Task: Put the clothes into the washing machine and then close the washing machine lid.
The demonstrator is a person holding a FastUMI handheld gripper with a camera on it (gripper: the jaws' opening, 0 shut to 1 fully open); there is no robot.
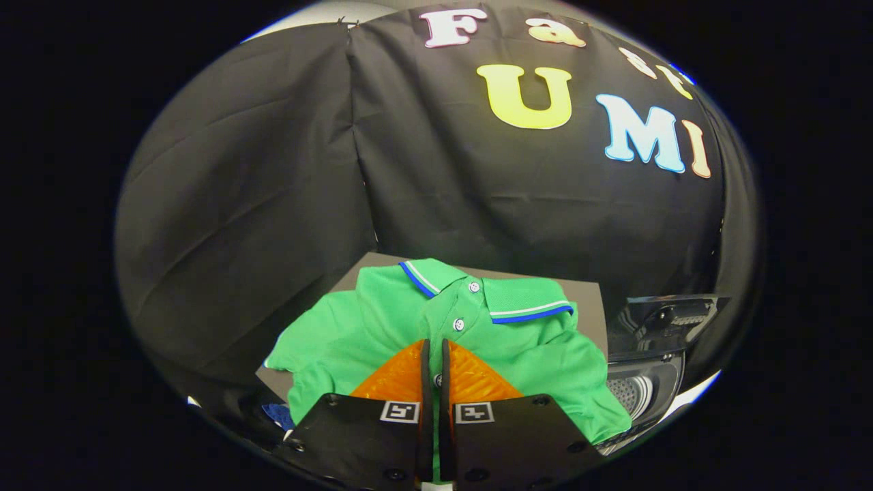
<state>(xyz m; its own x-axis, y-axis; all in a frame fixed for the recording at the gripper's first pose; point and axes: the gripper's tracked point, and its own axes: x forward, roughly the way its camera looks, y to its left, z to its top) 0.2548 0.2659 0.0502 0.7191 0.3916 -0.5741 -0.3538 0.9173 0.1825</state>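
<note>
The green polo shirt (409, 327) is still spread on the grey board (586, 307), beside the open washing machine (644, 389). The gripper (434, 354) is pressed together over the shirt's front; whether cloth is pinched cannot be told. Loading and lid closing are not yet done.

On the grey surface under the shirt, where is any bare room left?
Bare grey board shows in a strip between the green polo shirt and the washing machine, behind its collar, and at a corner beside its sleeve. Elsewhere the shirt covers it. The fingers are nearly closed above the shirt's placket.
</note>
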